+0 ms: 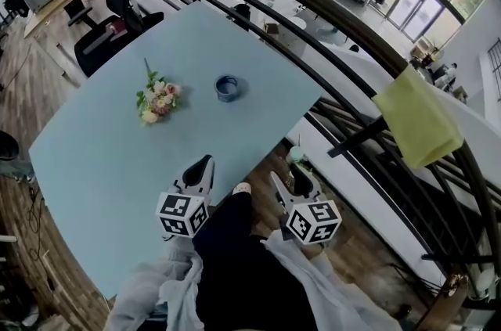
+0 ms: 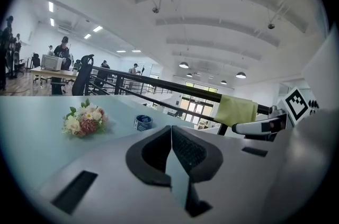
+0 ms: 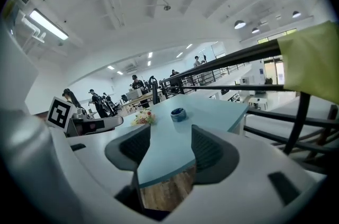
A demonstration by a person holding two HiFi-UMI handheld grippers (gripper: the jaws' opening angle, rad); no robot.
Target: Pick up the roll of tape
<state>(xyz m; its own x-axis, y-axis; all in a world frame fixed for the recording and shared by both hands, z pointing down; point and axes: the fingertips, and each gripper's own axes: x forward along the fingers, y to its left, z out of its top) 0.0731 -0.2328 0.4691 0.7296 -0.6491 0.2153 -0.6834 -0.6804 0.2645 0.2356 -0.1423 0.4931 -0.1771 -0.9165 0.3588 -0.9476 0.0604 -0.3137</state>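
Toward the far side of the pale blue table [image 1: 94,157], the blue roll of tape [image 1: 228,88] is lying flat, with a small flower bouquet [image 1: 158,100] sitting near it on its left, the two not touching. Both grippers are hovering at the table's near edge, well apart from the tape. The left gripper [image 1: 203,165] is hanging over the tabletop with its jaws pressed together at the tips, clasping nothing; its own view is showing the tape [image 2: 143,122] and the bouquet [image 2: 85,119] far ahead of the left gripper [image 2: 171,130]. The right gripper [image 1: 288,177] is floating just off the table's edge, above the wooden floor [image 1: 352,243], with its jaws spread and nothing between them. Beyond the table, a yellow-green cloth [image 1: 419,114] is draping over the black railing [image 1: 313,1].
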